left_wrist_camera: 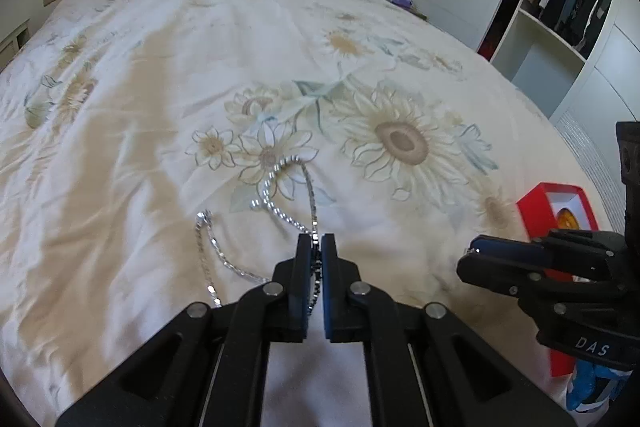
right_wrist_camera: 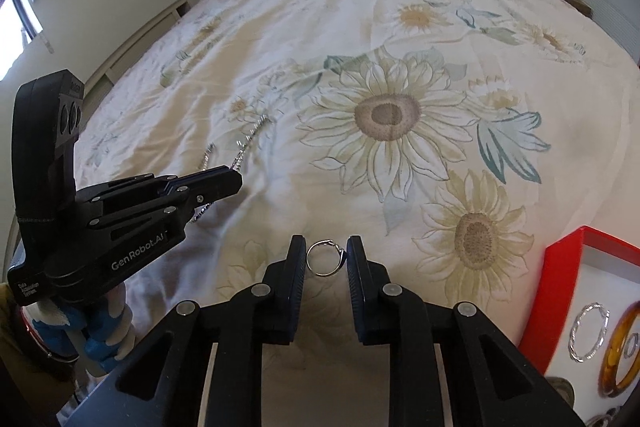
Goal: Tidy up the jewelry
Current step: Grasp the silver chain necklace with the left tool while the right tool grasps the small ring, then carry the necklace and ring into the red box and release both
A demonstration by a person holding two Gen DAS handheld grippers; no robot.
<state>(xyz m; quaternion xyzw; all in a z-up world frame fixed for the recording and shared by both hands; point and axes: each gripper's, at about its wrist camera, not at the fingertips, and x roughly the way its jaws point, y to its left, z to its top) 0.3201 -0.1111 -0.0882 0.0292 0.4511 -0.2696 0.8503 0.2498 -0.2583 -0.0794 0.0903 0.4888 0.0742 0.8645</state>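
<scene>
The left gripper [left_wrist_camera: 316, 241] is clamped on a silver chain necklace [left_wrist_camera: 280, 183], whose free length trails ahead of the tips in a loop across the sunflower bedspread [left_wrist_camera: 160, 87], its long run heading away and leftward. The right gripper [right_wrist_camera: 325, 247] stands parted around a small silver ring [right_wrist_camera: 323, 258] held upright between its 2 fingers; whether both pads touch it is hard to tell. A red box [right_wrist_camera: 560, 267] with 2 bangles lies at the right.
</scene>
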